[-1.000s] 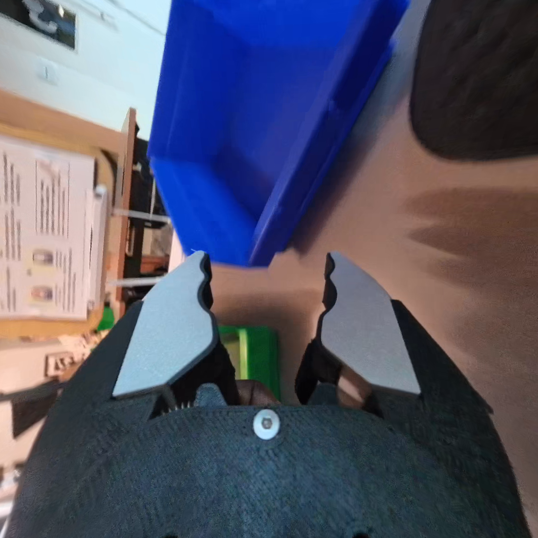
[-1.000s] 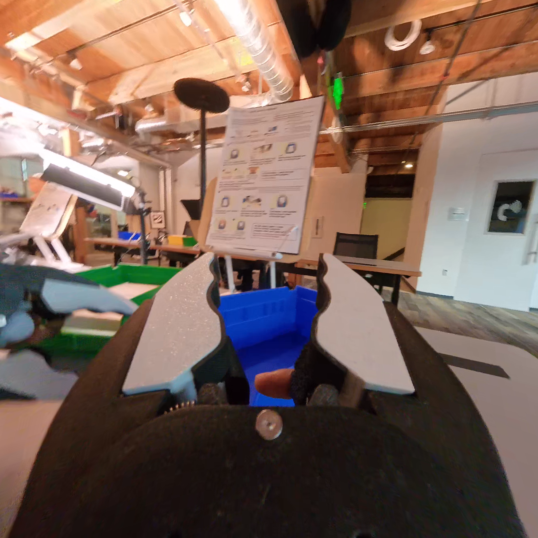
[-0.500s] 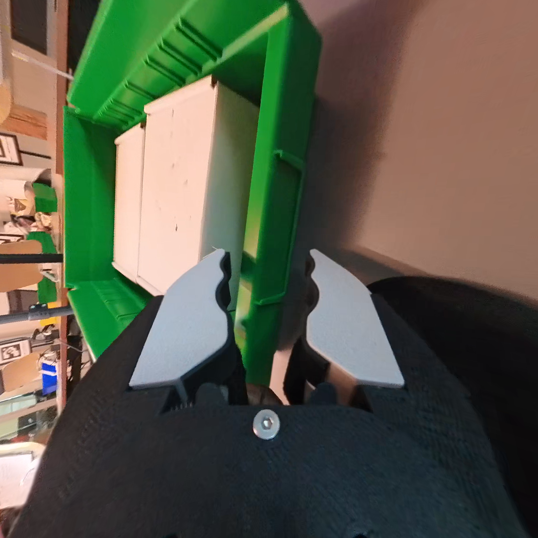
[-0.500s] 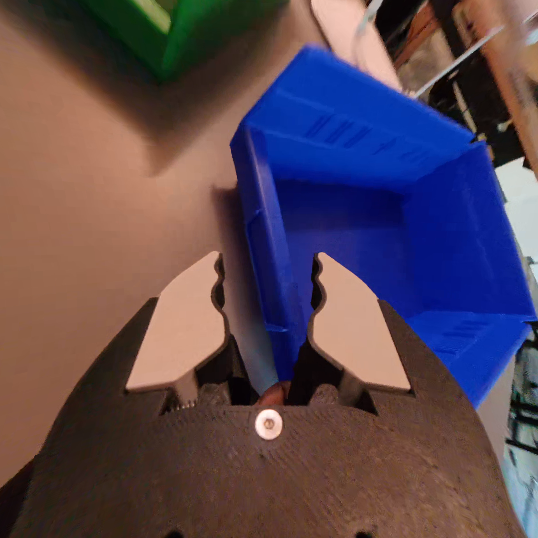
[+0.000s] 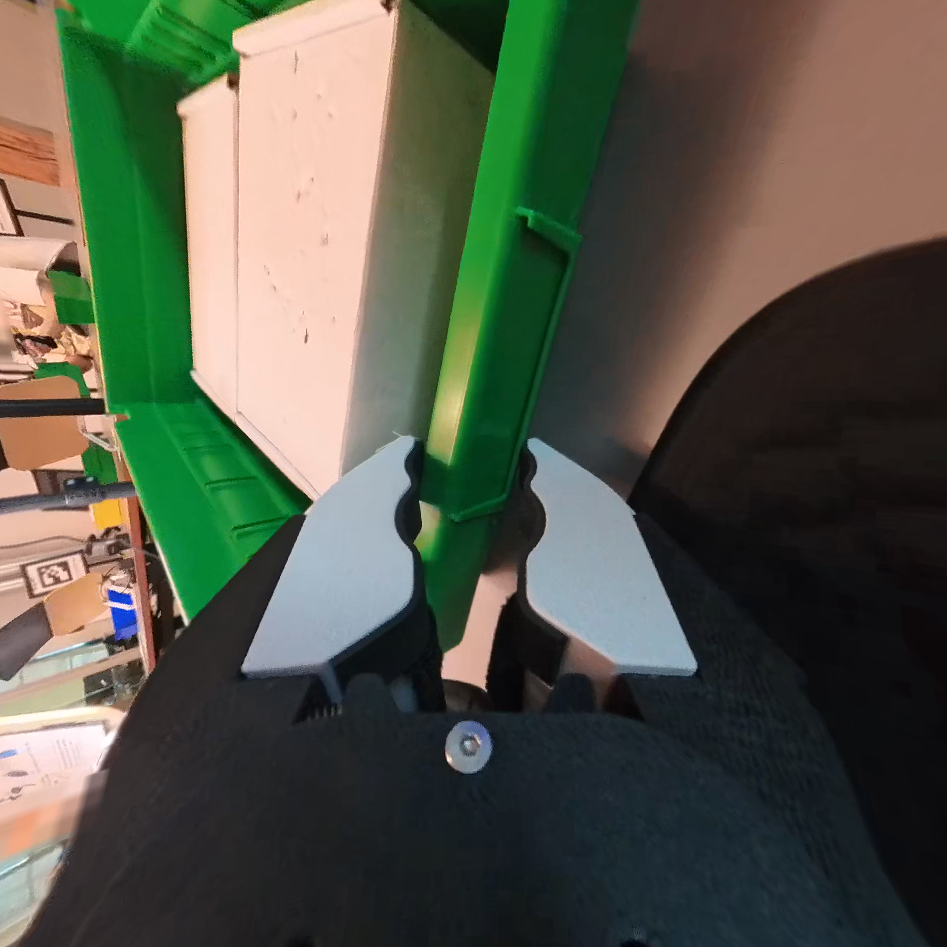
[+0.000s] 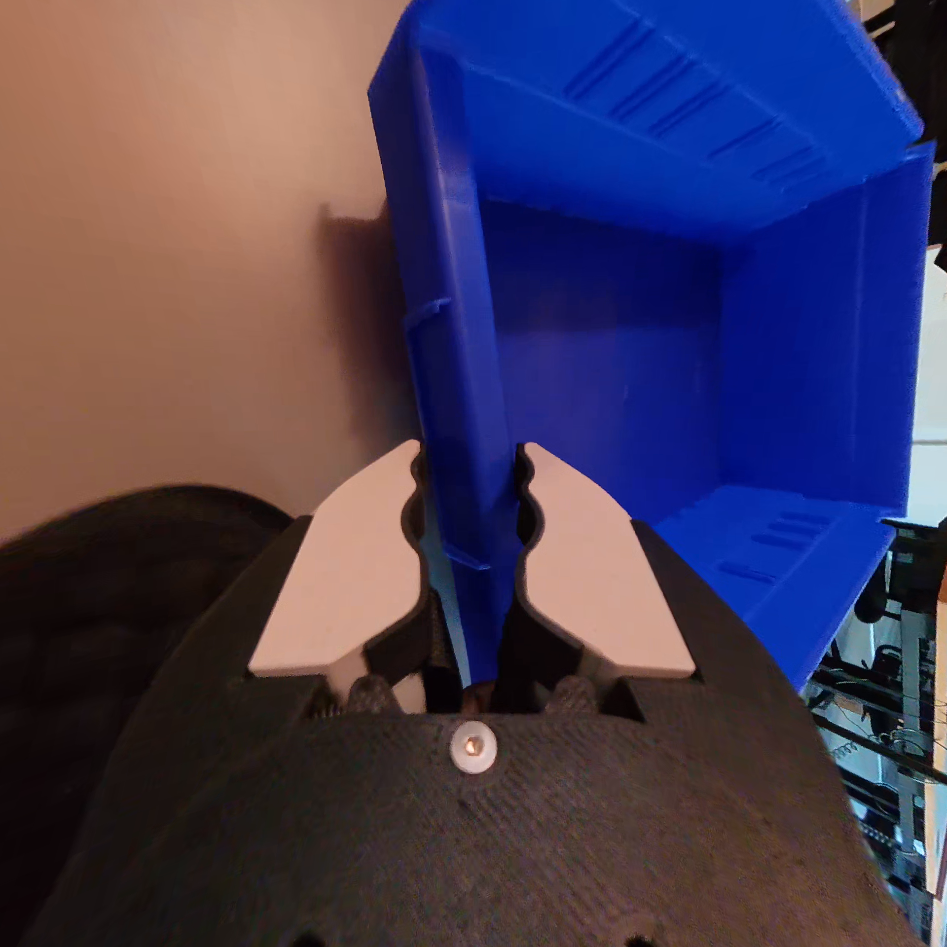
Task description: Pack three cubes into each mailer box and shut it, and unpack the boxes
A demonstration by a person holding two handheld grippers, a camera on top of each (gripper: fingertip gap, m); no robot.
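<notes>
In the left wrist view a green bin holds two closed white mailer boxes, a large one and a second one beside it. My left gripper is shut on the green bin's near wall, one finger inside and one outside. In the right wrist view an empty blue bin sits on the table. My right gripper is shut on the blue bin's left wall. No cubes show in either view.
The tan table surface spreads left of the blue bin and right of the green bin. A dark round shape lies at the right edge of the left view and at the lower left of the right view. Shelves and clutter stand beyond the table.
Both grippers swung down from the room and the other bin onto the bin walls. The left jaws closed onto the green bin's wall, the right jaws onto the blue bin's wall.
</notes>
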